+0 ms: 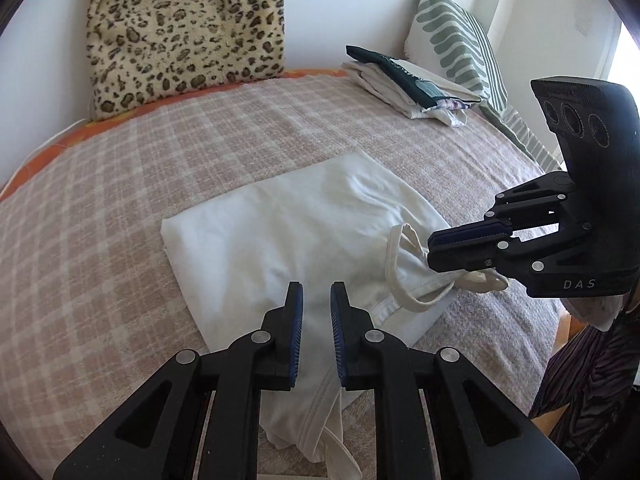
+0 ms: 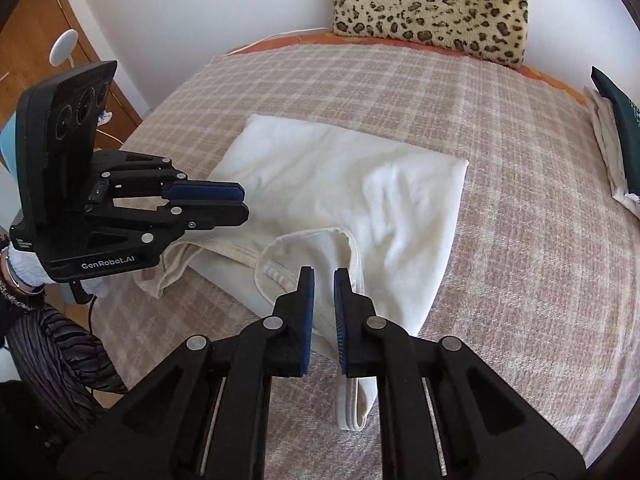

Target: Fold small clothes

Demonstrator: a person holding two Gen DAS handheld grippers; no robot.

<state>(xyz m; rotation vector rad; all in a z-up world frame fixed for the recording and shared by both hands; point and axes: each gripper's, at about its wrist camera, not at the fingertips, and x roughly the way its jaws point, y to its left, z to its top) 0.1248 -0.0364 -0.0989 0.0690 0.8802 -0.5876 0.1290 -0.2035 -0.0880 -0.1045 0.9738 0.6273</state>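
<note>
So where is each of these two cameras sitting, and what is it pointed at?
Left wrist: sits on the left gripper, looking along its open fingers at the white tank top; the right gripper enters from the right.
Right wrist: sits on the right gripper, over the same top; the left gripper enters from the left.
Shared: top, leopard pillow, folded stack.

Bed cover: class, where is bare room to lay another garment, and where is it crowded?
Free: checked bed cover between the leopard cushion and the white top. Crowded: the folded pile by the striped pillow.
</note>
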